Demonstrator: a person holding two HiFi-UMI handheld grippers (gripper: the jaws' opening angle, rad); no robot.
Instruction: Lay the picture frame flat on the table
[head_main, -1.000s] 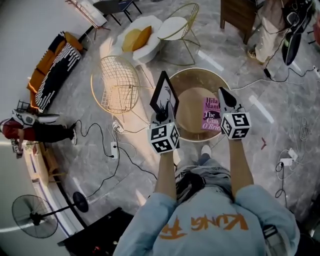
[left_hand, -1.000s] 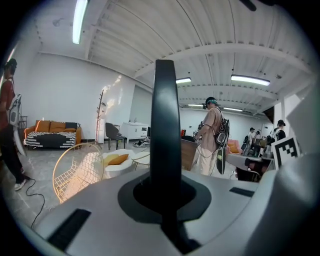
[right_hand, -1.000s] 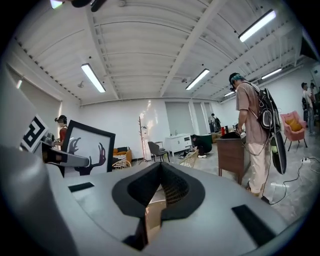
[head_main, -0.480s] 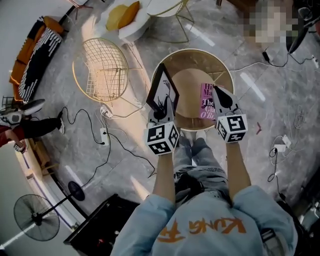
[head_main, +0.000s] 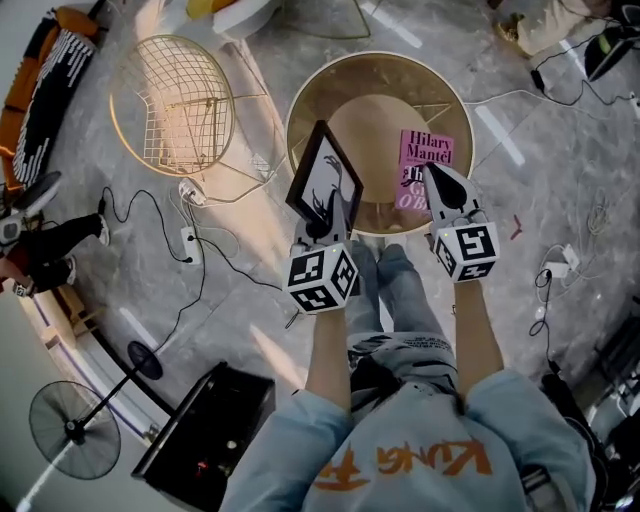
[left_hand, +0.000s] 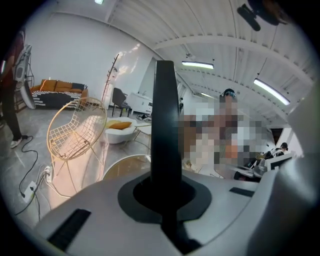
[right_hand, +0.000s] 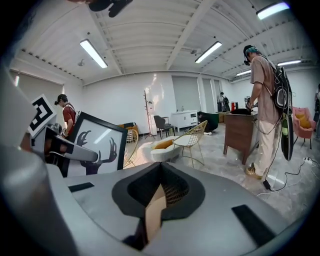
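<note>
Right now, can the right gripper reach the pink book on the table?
Probably yes: the right gripper is empty and sits right by the pink book on the round table, with nothing in between.

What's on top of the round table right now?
Only a pink book, lying flat near the right gripper. The picture frame, clamped in the left gripper, covers part of the round table; that patch is unseen.
</note>
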